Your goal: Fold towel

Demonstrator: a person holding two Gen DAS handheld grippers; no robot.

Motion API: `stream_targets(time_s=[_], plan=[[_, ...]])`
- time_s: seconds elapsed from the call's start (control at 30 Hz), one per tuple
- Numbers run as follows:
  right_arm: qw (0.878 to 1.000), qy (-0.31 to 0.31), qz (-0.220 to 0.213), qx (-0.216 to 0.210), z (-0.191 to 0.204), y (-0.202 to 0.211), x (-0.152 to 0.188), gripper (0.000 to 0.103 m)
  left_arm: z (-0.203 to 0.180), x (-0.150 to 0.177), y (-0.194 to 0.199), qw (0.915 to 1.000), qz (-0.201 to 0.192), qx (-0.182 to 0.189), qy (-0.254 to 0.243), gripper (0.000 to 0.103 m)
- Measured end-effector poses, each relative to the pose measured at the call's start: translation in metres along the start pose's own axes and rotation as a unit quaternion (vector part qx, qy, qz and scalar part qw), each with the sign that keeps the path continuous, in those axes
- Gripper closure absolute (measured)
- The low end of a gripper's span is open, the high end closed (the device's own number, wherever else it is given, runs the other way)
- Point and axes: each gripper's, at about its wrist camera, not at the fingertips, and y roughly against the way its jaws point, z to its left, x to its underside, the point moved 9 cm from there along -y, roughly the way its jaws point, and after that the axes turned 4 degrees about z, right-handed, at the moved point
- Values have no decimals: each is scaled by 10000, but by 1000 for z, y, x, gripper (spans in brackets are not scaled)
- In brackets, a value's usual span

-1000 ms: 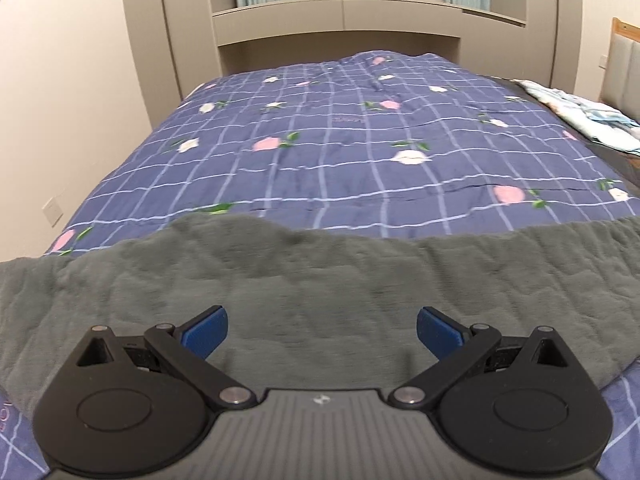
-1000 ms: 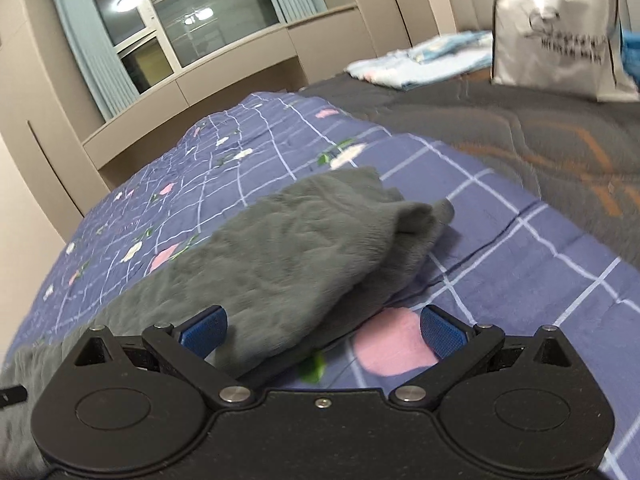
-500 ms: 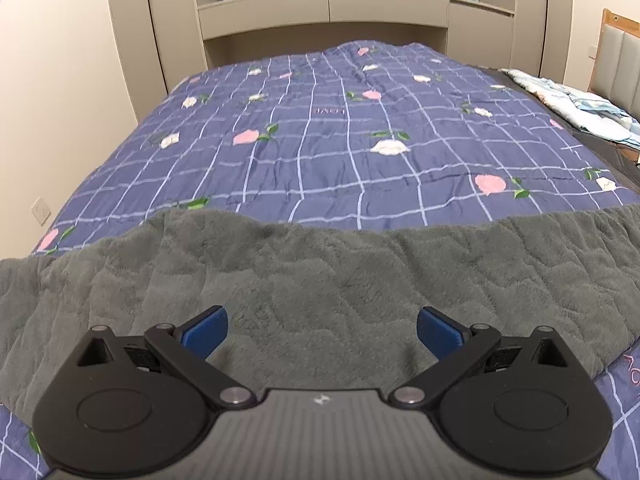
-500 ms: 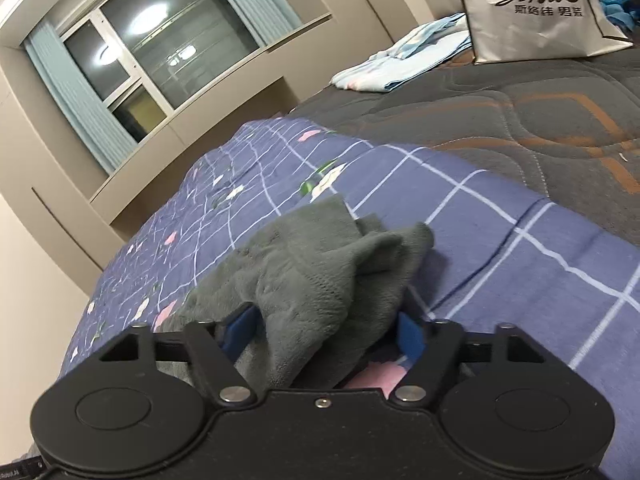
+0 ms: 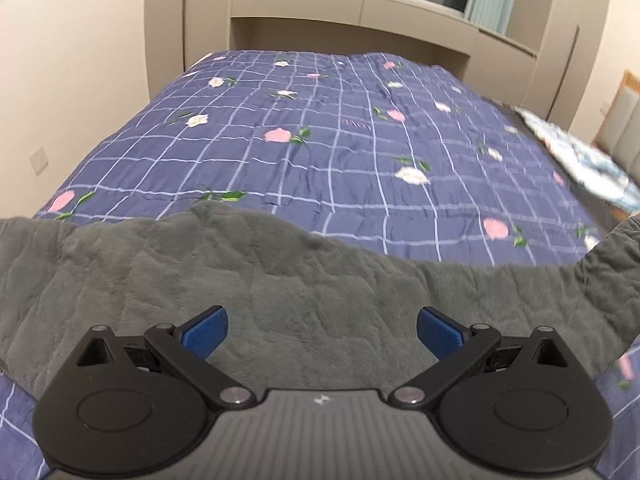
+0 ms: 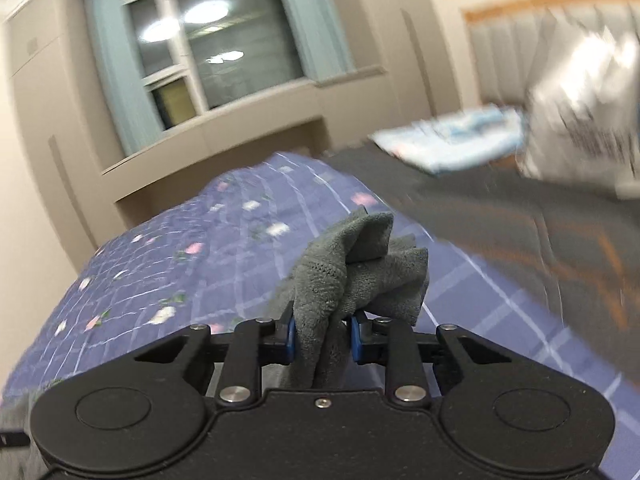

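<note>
On a purple grid-patterned floral quilt (image 5: 352, 152), fluffy grey towel (image 5: 280, 292) spread wide beneath the left gripper (image 5: 322, 330), blue-padded jaws spread apart over the pile, right gripper (image 6: 322, 334) clamped on a bunched towel corner lifted off the quilt, background blurred.

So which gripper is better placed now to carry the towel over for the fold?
Probably the right gripper: it already pinches the towel. The left gripper is open above flat cloth.
</note>
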Motion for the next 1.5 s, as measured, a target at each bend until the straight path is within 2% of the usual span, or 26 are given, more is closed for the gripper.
stream_targets(time_s=[0.17,0.33,0.43,0.6,0.73,0.83,0.9,1.0,1.1,1.17,1.23,1.37,1.5], plan=[[9933,1062,-351,-308,76,29,-14,76,30,-9,14,9982,-13,307,516,0],[9772,2000,-392,-595,148,49,0,77,61,-15,29,9925,-69,762,950,0],[9599,2711,-270,-662,191,56,23,77,78,-16,35,9879,-121,1018,1159,1],[9161,3939,173,-723,249,53,87,79,100,-10,39,9822,-110,1299,1352,1],[8861,4513,571,-891,281,47,142,81,111,1,38,9799,-28,1382,1438,1],[8737,4678,893,-995,289,41,174,81,116,10,35,9795,72,1375,1473,1],[8695,4744,981,-964,288,39,185,80,117,15,31,9795,140,1370,1467,1],[8739,4629,1069,-1033,286,38,191,72,115,21,25,9784,236,1409,1491,1],[8811,4442,1074,-1218,284,45,190,49,108,25,19,9740,374,1577,1582,1],[8869,4276,1084,-1368,283,54,190,21,104,30,14,9701,480,1698,1666,1],[8971,4052,1013,-1440,279,64,186,12,101,34,9,9643,613,1844,1801,1],[9191,3558,912,-1427,261,82,179,3,97,43,-2,9552,853,2004,2003,1],[9408,3024,847,-1276,235,90,165,1,83,46,-10,9472,953,2273,2050,2]])
